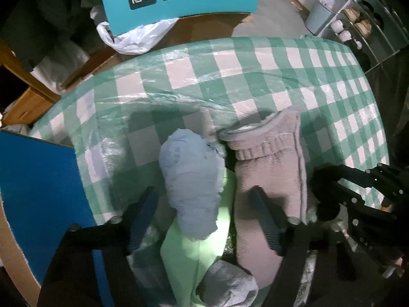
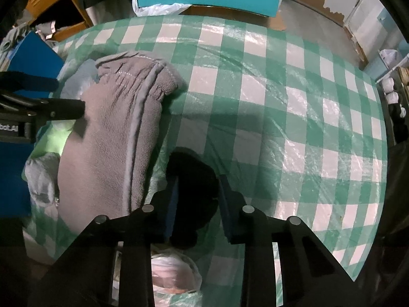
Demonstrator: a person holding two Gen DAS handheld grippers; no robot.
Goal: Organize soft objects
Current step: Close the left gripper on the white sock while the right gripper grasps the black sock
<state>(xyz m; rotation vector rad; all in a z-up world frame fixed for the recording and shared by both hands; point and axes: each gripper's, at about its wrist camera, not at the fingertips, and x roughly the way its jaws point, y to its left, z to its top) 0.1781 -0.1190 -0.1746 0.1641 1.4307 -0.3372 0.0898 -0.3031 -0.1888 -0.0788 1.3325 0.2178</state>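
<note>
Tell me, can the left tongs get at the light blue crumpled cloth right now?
Probably yes. The left tongs stand open with the light blue crumpled cloth lying between the fingers, nothing covering it. The grey fleece garment crowds one finger.

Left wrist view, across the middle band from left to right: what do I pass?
Blue board → light blue cloth bundle → grey fleece glove → right hand-held gripper.

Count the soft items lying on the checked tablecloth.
5 visible: light blue cloth, pale green piece beneath it, grey bundle nearest, grey fleece glove beside them, black item between the right hand-held gripper fingers. More may be hidden.
</note>
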